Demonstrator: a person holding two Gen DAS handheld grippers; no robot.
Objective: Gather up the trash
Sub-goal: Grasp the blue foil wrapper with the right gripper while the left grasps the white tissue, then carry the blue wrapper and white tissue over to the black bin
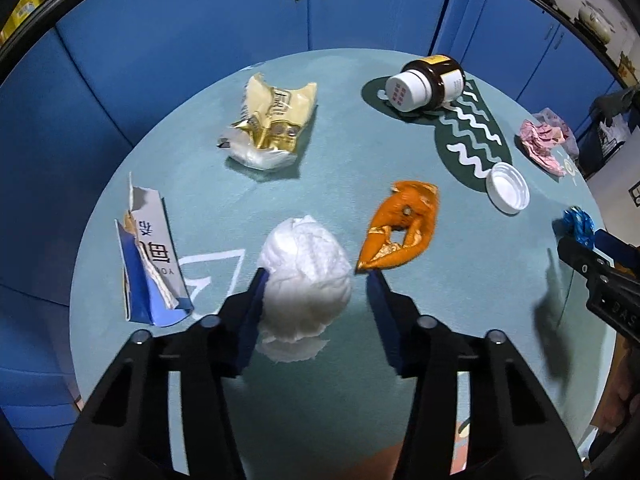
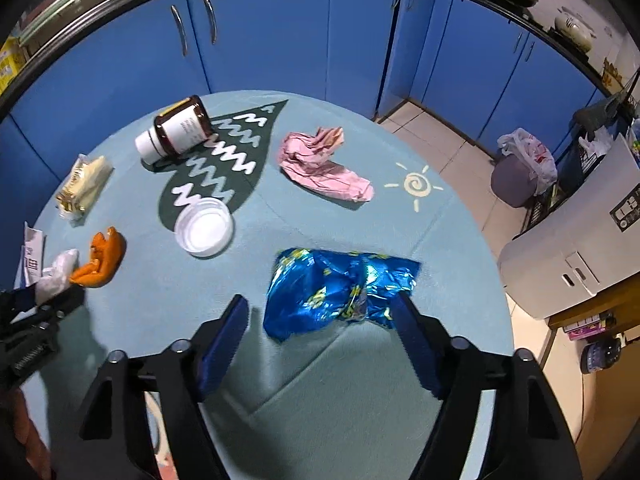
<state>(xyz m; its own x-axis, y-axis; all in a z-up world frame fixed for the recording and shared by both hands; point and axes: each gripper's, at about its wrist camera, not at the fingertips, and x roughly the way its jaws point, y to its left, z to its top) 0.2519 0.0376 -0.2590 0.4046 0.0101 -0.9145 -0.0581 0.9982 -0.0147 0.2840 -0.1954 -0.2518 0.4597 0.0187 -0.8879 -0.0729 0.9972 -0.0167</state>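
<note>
My left gripper (image 1: 318, 274) is open around a crumpled white tissue ball (image 1: 306, 276); the left finger touches it, the right finger stands apart. An orange peel (image 1: 402, 226) lies just beyond the right finger. My right gripper (image 2: 322, 304) is open around a shiny blue foil wrapper (image 2: 340, 290) on the teal round table (image 2: 360, 380); the wrapper lies against the right finger. Other trash: a torn blue-white carton (image 1: 150, 264), a yellow snack wrapper (image 1: 272, 120), crumpled pink paper (image 2: 324, 164), a white lid (image 2: 204, 226), a tipped brown bottle (image 2: 176, 128).
Blue cabinets (image 2: 280, 36) ring the table's far side. A bin with a plastic bag (image 2: 520, 168) and a white appliance (image 2: 580, 240) stand on the tiled floor to the right. The right gripper's body shows at the right edge of the left wrist view (image 1: 600, 280).
</note>
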